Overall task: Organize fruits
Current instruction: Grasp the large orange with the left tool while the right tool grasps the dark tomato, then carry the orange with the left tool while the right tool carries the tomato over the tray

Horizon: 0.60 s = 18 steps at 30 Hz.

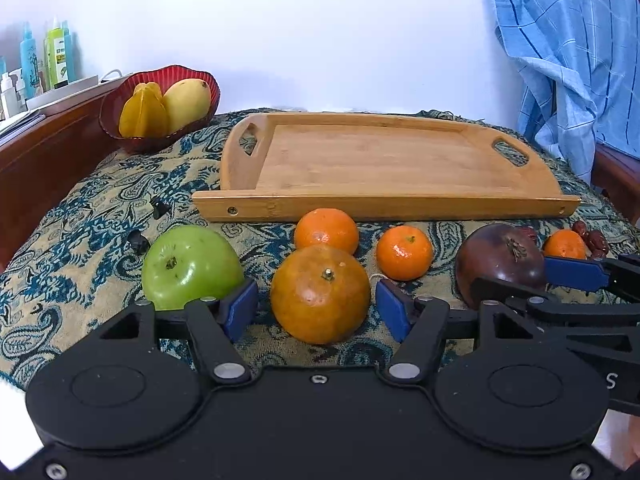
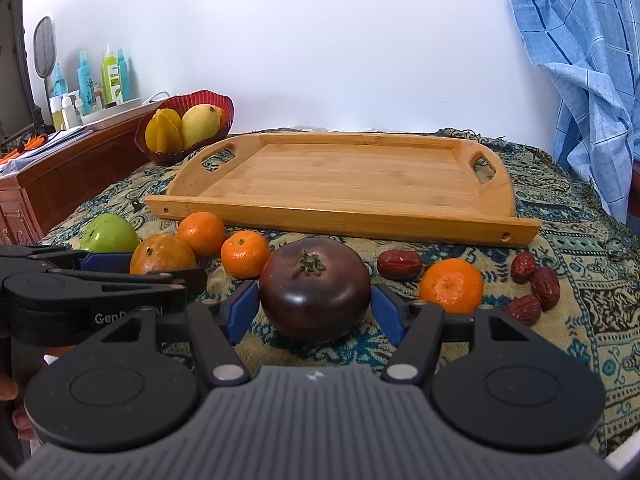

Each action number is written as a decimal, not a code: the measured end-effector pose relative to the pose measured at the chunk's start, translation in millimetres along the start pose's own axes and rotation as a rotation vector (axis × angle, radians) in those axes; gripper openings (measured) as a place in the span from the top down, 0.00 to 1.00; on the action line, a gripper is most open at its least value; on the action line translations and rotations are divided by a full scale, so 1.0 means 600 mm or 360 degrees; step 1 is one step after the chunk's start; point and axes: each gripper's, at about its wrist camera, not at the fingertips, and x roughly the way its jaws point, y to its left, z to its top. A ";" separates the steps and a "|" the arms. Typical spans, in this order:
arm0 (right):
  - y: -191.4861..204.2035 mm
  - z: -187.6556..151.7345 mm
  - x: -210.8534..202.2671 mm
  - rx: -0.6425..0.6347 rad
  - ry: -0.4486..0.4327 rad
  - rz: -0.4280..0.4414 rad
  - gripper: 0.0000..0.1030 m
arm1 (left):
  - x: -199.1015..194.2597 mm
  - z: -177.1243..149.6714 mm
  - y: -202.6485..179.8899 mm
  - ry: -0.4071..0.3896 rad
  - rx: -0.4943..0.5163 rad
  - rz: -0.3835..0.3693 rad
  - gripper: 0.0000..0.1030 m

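Observation:
My left gripper (image 1: 318, 306) is open, its blue pads on either side of a large dull-orange orange (image 1: 320, 294) on the patterned cloth, not touching it. A green apple (image 1: 191, 267) lies to its left, and two small mandarins (image 1: 327, 229) (image 1: 404, 253) lie behind. My right gripper (image 2: 314, 308) is open around a dark purple tomato (image 2: 315, 288), pads close beside it. Another mandarin (image 2: 451, 286) and several red dates (image 2: 534, 284) lie to its right. The wooden tray (image 2: 340, 176) stands behind the fruit.
A red bowl (image 1: 160, 100) holding a starfruit and a mango sits at the back left by a wooden cabinet (image 2: 60, 176) with bottles. A blue checked cloth (image 2: 592, 80) hangs at the right. Small black clips (image 1: 140, 240) lie on the cloth.

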 end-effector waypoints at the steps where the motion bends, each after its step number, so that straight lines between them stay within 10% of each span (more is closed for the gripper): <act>1: 0.000 0.000 0.000 0.0000 -0.0001 0.0000 0.29 | 0.001 0.000 0.000 -0.0004 0.0003 -0.0003 0.39; 18: -0.002 -0.007 0.014 0.0044 -0.0003 -0.0020 0.25 | 0.007 -0.003 0.001 -0.0024 0.0032 -0.0001 0.43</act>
